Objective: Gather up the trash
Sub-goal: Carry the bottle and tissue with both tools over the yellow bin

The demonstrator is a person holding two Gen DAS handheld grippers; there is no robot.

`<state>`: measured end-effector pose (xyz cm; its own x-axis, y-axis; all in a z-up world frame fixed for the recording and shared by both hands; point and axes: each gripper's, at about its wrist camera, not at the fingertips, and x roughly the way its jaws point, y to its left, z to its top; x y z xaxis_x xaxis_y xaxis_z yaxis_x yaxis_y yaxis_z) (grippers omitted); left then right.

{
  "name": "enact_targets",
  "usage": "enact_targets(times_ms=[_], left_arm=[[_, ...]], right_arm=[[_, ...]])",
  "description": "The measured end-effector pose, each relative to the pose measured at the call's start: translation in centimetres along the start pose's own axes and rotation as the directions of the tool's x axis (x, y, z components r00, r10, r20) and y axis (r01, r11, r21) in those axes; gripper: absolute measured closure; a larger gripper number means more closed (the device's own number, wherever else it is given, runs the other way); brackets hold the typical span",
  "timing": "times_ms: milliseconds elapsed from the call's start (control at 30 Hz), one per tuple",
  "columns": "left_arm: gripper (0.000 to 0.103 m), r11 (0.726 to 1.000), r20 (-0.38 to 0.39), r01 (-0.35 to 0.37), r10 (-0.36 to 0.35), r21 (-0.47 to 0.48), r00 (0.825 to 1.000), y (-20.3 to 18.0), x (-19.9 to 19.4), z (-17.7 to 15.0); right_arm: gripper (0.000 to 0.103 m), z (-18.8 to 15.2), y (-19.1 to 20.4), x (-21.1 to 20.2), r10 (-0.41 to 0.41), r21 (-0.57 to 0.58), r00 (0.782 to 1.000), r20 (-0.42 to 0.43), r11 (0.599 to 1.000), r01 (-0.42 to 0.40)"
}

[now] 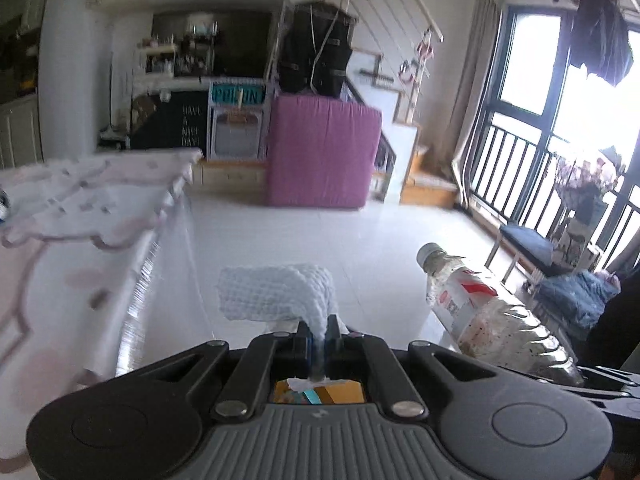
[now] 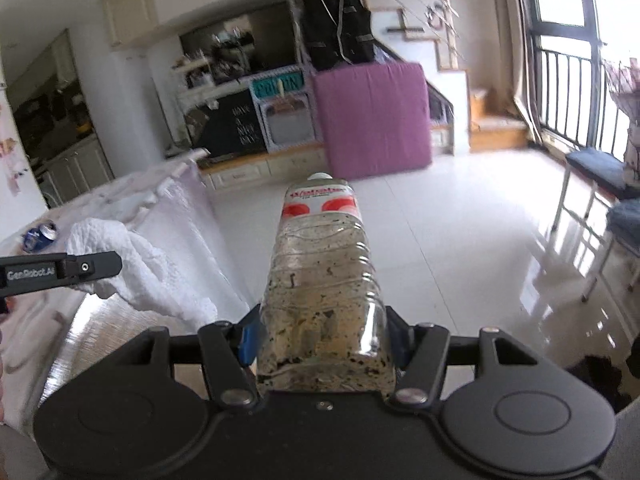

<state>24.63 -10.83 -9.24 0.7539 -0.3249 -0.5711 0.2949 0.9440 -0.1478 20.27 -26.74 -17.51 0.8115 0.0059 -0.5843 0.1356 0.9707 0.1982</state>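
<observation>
Left gripper (image 1: 318, 330) pinches a paper towel (image 1: 276, 294); right gripper (image 2: 320, 344) clamps a dirty plastic bottle (image 2: 320, 280) — both collected. A crushed can (image 2: 42, 234) remains on the table (image 2: 120, 200) — disposal pending.

Daylight pouring through window (image 1: 532, 80) (blown out white), glaring off floor (image 2: 500, 240); motion blur softening background; fisheye bending, darkening corners.

There is one white paper towel (image 1: 276, 294), one plastic bottle (image 2: 322, 280), one crushed can (image 2: 40, 234) and one big pink mat (image 1: 322, 152).
</observation>
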Motion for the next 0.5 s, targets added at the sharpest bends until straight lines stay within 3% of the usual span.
enact_targets(times_ms=[267,500], left_arm=[[0.098,0.998,-0.164,-0.025,0.017,-0.049,0.986,0.6,11.7,-1.3],[0.098,0.995,-0.247,-0.014,-0.009,-0.094,0.969,1.3,20.5,1.4]], right_arm=[[0.042,-0.8,-2.6,7.6,-0.011,0.021,0.987,-0.162,1.000,0.014],[0.042,-0.4,-2.7,12.6,-0.004,0.047,0.956,-0.294,0.999,0.018]])
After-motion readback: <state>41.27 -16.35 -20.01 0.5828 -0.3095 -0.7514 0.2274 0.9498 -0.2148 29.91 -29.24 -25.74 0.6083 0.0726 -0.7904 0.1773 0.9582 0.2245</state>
